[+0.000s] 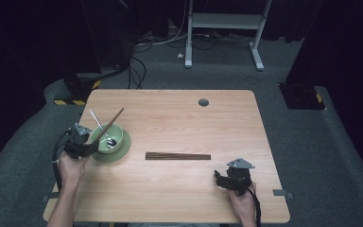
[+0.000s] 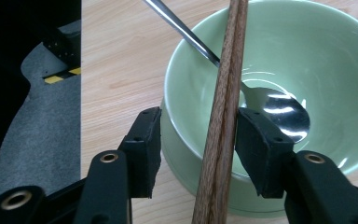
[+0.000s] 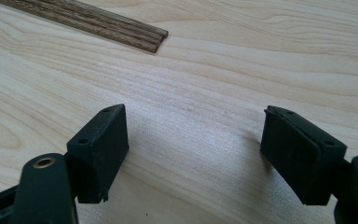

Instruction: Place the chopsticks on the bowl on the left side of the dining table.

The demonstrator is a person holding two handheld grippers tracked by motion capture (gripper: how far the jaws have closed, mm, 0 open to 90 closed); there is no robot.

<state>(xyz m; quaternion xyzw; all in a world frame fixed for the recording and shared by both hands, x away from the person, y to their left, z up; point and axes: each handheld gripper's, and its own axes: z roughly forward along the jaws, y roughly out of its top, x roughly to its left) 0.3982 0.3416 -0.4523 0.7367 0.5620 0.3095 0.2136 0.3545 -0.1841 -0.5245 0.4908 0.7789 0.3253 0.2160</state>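
A pale green bowl (image 1: 108, 140) (image 2: 284, 56) sits on a green saucer (image 1: 118, 154) at the table's left. A metal spoon (image 1: 98, 124) (image 2: 279, 112) lies in it, and a pair of brown chopsticks (image 1: 112, 122) (image 2: 226, 93) leans over its rim. My left gripper (image 1: 92, 145) (image 2: 199, 114) is open around those chopsticks, which touch the right jaw with a gap to the left jaw. A second pair of chopsticks (image 1: 177, 156) (image 3: 98, 23) lies flat mid-table. My right gripper (image 1: 222, 178) (image 3: 194, 112) rests open and empty near the front right, short of that pair's end.
The wooden table (image 1: 184, 118) (image 3: 214, 70) has a grey cable hole (image 1: 203, 102) at its back. Grey carpet (image 2: 32, 130) lies past the left edge. A white desk frame (image 1: 224, 28) and cables stand on the floor behind.
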